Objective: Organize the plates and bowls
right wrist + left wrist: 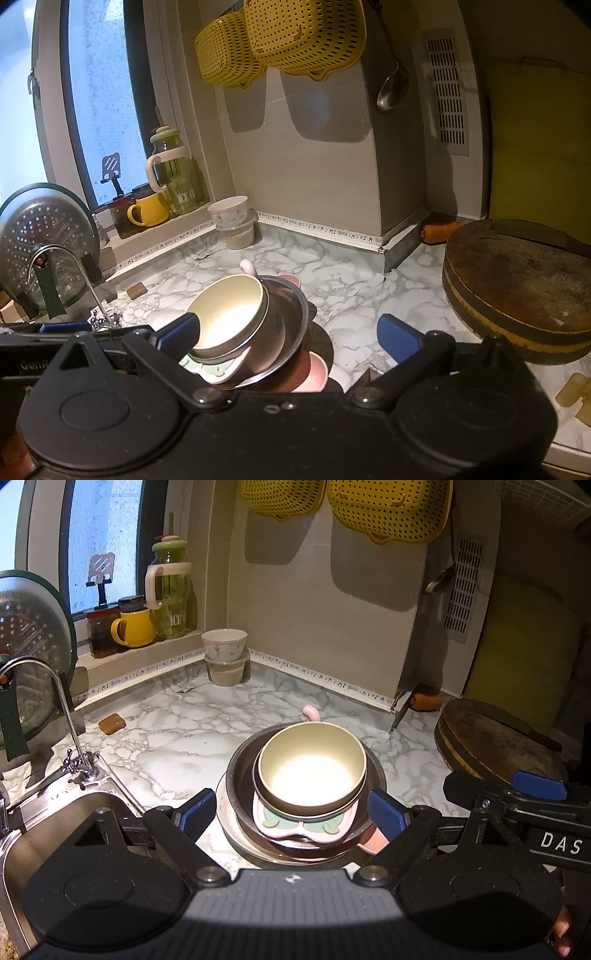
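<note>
A cream bowl (312, 768) with a smooth matte inside sits topmost in a nested stack on the marble-patterned surface (173, 734), just beside the steel sink (55, 823). Under it lies a shallow metal dish, then a pink cartoon-shaped plate (295, 821) with pale green patches, all cradled in a wide stainless steel bowl (236, 775) that rests on a flat pale plate (225, 823). A small pink curved piece (312, 712) pokes out behind the stack. The left claw (291, 814) stands spread, its ribbed blue pads on either side of the stack's near edge without pressing on it. The right claw (288, 332) is spread too, its left finger in front of the cream bowl's rim and its right finger over bare surface. The surface is glossy white with grey veins, edged by a strip printed with music notes. In the corner a floral white bowl (224, 640) sits on a lidded plastic tub (226, 670). A yellow mug (135, 627), dark jars and a green-lidded glass jug (171, 590) line the window sill; two perforated yellow baskets (388, 506) hang on the tiled wall. The right wrist view alone shows a pink dish (314, 373) under the steel bowl's right side and the full round, worn wooden chopping block (517, 288); the left wrist view alone shows the sink basin and a fingertip at the lower right corner.
</note>
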Motion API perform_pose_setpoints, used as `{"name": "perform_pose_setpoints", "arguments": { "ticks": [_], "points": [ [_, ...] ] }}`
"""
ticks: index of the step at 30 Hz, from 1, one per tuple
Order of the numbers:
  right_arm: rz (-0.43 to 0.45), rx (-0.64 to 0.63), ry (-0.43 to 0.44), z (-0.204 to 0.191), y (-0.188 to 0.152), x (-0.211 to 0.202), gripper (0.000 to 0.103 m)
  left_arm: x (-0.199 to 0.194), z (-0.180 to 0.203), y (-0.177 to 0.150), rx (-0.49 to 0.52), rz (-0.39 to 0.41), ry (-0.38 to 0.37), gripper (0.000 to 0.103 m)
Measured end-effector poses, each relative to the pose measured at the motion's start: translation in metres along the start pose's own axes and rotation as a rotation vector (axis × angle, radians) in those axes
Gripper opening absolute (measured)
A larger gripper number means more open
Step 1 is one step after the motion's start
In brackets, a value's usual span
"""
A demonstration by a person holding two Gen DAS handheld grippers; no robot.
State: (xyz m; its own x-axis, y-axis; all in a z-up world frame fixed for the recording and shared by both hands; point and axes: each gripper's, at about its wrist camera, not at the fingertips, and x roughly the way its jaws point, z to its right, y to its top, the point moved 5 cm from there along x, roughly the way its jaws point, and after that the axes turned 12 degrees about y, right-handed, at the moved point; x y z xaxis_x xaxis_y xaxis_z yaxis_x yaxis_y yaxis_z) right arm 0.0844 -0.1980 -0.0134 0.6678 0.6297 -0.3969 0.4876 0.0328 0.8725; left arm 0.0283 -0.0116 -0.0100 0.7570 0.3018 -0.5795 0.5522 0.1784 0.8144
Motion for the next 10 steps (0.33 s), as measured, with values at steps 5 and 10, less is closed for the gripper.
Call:
{"name": "perform_pose_setpoints", "arguments": {
  "ticks": [5, 10],
  "points": [
    [-0.009, 0.003, -0.001, -0.0025, -0.0005, 0.0037, 0.103, 0.0027, -0.0027, -0.0015, -0.009, -0.012, -0.005, 0.09],
    [-0.013, 0.004, -0.004, -0.0024, 0.0003, 0.0062, 0.103, 0.0047, -0.0032, -0.0023, -0.012, -0.018, -0.009, 0.09]
  ]
}}
